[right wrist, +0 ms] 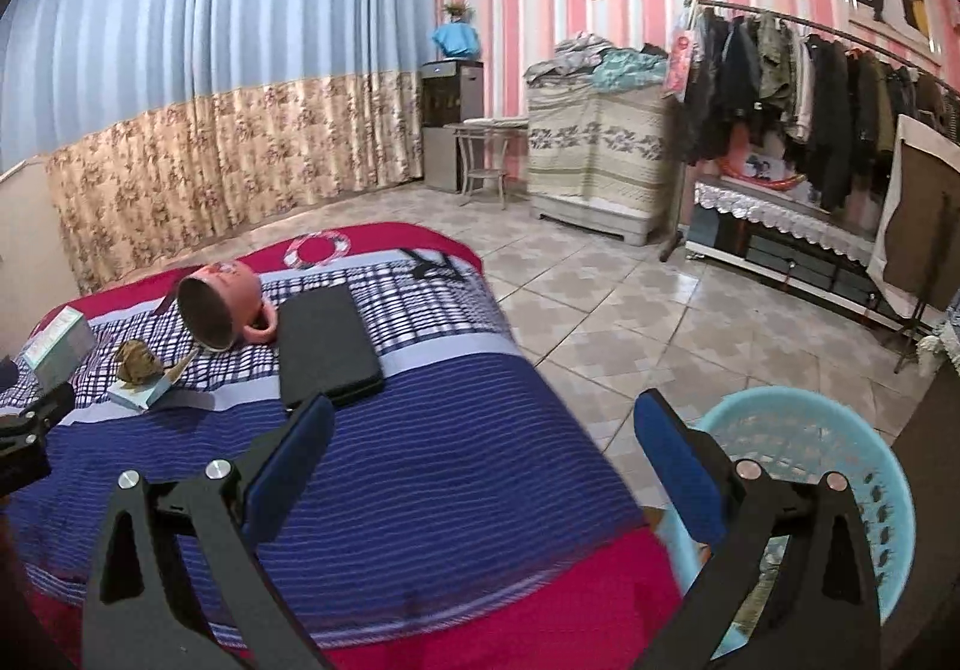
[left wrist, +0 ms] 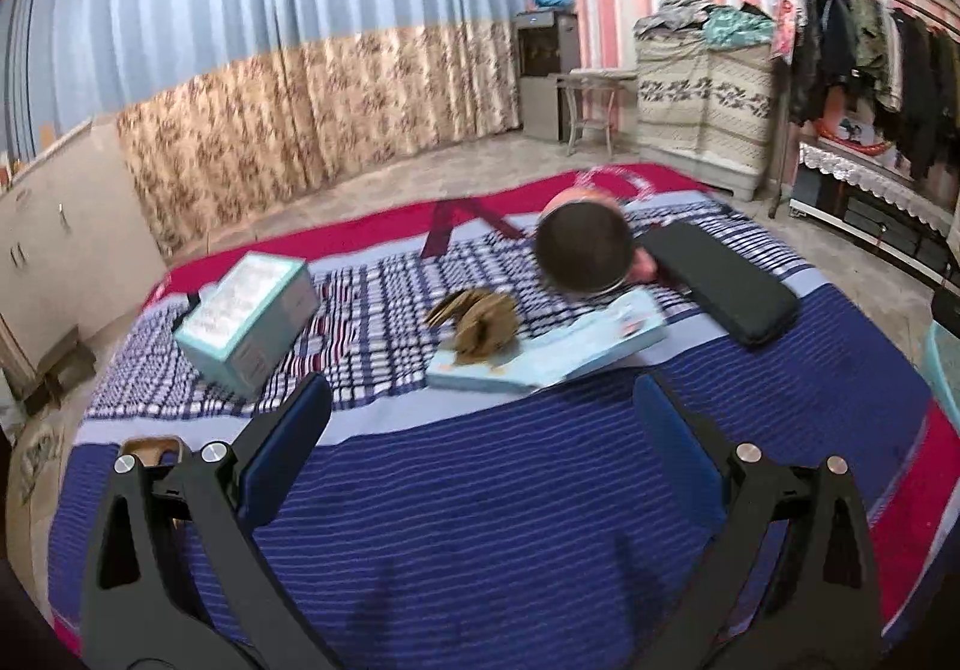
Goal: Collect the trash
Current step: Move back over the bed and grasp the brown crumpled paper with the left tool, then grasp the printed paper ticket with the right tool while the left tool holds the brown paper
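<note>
A crumpled brown paper wad (left wrist: 480,323) lies on an open light-blue booklet (left wrist: 558,352) on the striped bed cover (left wrist: 480,520); the wad also shows in the right wrist view (right wrist: 139,362). My left gripper (left wrist: 480,418) is open and empty, hovering over the blue stripes short of the wad. My right gripper (right wrist: 483,439) is open and empty above the bed's right edge, with a light-blue plastic basket (right wrist: 840,448) on the floor just right of it. The left gripper's tip (right wrist: 33,418) shows at the right view's left edge.
A pink mug (left wrist: 585,250) lies on its side behind the booklet. A flat black case (left wrist: 720,280) lies to its right, a teal box (left wrist: 249,322) to the left. Tiled floor (right wrist: 660,310), a clothes rack (right wrist: 810,88) and covered cabinet (right wrist: 600,160) stand beyond.
</note>
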Available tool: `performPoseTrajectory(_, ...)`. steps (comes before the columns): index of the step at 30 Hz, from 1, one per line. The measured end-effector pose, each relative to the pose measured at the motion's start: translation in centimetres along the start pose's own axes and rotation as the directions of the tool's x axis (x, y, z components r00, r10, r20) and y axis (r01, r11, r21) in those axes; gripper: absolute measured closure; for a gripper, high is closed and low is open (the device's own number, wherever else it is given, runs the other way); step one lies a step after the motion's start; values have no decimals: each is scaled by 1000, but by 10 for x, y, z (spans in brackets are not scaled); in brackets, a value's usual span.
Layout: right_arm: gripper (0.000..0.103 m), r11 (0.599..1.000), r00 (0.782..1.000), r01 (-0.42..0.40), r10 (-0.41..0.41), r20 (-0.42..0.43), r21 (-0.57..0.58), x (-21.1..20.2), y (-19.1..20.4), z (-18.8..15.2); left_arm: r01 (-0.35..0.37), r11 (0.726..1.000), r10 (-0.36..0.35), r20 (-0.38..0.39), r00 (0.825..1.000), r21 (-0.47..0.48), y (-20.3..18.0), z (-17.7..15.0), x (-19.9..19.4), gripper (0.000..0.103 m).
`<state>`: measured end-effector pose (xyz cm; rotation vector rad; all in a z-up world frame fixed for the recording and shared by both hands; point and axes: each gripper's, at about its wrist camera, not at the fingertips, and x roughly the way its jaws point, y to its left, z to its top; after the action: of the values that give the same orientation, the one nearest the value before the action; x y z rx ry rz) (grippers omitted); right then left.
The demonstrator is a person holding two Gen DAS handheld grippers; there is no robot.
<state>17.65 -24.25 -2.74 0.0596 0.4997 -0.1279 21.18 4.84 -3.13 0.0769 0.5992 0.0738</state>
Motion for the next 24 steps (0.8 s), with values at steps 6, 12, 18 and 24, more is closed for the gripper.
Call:
performPoseTrajectory(6,5,999,997,-31,30,-64,-11,30,19,-5,-19,1000,18,-54,998,-22,16,7,43,6)
performPoseTrajectory(12,5,995,989,-99,97,-115,-7,56,38,-6,1,1000,-3,-113,994,-18,15,26,88,6)
performPoseTrajectory(18,5,988,982,-133,121,-142,-81,64,66,-9,54,998,-50,-174,983,15,4,28,120,35)
performPoseTrajectory(24,5,971,959,-227,211,-188,-72,69,91,-9,75,997,-72,-139,988,12,10,26,104,52)
